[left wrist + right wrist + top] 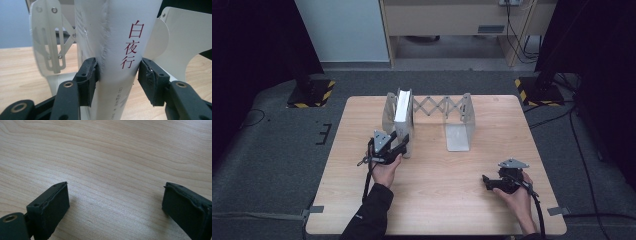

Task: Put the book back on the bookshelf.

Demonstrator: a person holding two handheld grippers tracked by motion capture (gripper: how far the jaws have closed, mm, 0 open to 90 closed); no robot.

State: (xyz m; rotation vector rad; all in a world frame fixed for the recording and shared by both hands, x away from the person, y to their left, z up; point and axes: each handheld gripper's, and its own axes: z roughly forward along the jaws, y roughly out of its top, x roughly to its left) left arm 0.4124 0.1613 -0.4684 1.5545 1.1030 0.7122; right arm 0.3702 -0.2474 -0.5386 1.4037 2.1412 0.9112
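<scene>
White paperback book [117, 50] with red characters on its spine stands upright in the grey metal expanding book rack [459, 117], spine clamped by the left gripper [117, 75]; the right gripper [115, 202] rests wide open, empty, over the wooden table [112, 150].

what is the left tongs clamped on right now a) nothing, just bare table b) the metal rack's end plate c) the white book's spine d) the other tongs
c: in the left gripper view both black pads of the left tongs press the spine of the upright white paperback book with red characters, which stands in the expanding white metal book rack; the right tongs gape over the bare wooden table.
</scene>
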